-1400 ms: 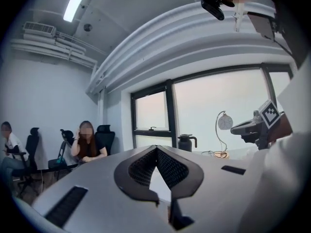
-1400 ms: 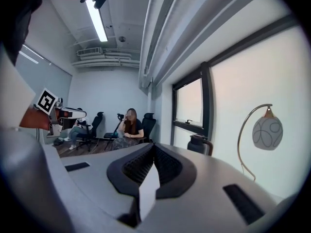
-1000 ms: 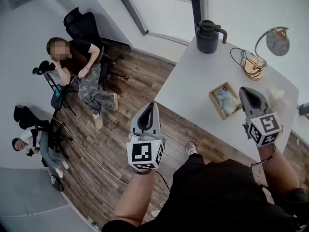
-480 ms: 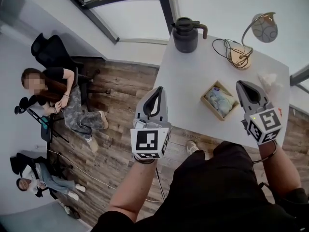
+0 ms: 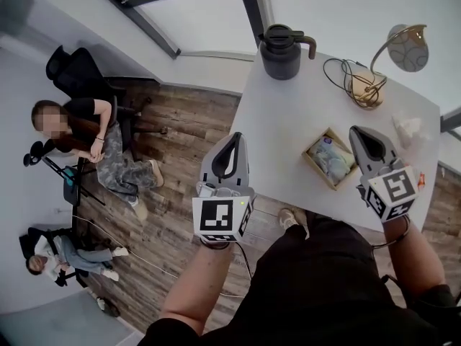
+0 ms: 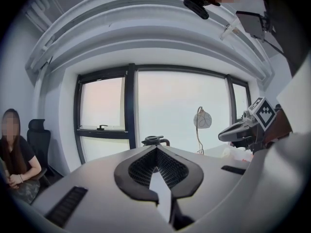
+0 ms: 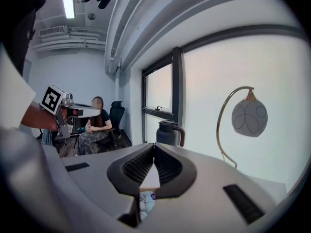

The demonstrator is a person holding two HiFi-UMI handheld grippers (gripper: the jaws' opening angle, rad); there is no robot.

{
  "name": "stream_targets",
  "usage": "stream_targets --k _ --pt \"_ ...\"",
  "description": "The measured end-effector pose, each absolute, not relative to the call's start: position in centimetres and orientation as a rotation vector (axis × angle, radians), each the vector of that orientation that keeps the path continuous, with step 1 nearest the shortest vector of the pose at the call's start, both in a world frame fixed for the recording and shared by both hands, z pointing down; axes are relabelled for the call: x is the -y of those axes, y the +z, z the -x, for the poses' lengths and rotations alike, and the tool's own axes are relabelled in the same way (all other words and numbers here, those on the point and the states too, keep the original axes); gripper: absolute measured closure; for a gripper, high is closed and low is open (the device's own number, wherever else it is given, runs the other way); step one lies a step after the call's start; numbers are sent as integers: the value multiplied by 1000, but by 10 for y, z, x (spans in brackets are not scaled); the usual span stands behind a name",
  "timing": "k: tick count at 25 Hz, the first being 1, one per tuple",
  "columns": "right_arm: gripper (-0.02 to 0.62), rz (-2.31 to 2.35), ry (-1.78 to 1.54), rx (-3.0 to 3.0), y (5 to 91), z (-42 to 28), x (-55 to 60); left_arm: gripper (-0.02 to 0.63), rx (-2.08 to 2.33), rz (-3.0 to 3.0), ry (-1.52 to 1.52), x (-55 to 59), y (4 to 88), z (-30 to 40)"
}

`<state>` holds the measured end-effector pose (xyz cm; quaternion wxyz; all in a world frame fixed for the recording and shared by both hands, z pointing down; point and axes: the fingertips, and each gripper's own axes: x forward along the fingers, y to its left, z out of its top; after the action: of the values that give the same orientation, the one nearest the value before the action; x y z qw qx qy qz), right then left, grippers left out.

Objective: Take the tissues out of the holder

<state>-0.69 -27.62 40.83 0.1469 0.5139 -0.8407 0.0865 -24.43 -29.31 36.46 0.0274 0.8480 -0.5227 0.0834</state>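
A wooden tissue holder [image 5: 328,160] with a pale blue pack of tissues [image 5: 333,156] in it stands near the front edge of the white table [image 5: 288,121]. My right gripper [image 5: 364,133] hovers just right of the holder, jaws shut and empty; through the gap below its jaws the tissue pack [image 7: 145,202] shows. My left gripper [image 5: 232,140] hangs over the floor at the table's left front corner, its tips meeting with nothing between them. It also appears at the left of the right gripper view [image 7: 92,112], and the right gripper [image 6: 228,134] shows in the left gripper view.
A dark kettle [image 5: 282,50] stands at the table's far corner, a gold desk lamp [image 5: 374,78] with a cable to its right. A crumpled white tissue [image 5: 408,127] lies near the right edge. Two people [image 5: 75,132] sit on chairs on the wooden floor [image 5: 180,186] at left.
The left gripper has come right, up to the table's corner. The right gripper has sunk a little beside the holder. The view itself swung left across the room.
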Motion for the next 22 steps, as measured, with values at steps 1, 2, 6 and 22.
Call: stream_targets --k 1,2,6,22 --pt "589 -1455 262 2420 417 10 277 603 1621 -2612 260 294 367 244" --pt "589 -1432 277 2417 425 13 279 603 1629 -2605 261 296 370 243" --pt "589 -1345 328 2353 462 20 281 603 1645 -2572 281 300 387 242" --pt "588 -1126 465 2245 552 29 280 603 1674 -2442 401 317 460 262"
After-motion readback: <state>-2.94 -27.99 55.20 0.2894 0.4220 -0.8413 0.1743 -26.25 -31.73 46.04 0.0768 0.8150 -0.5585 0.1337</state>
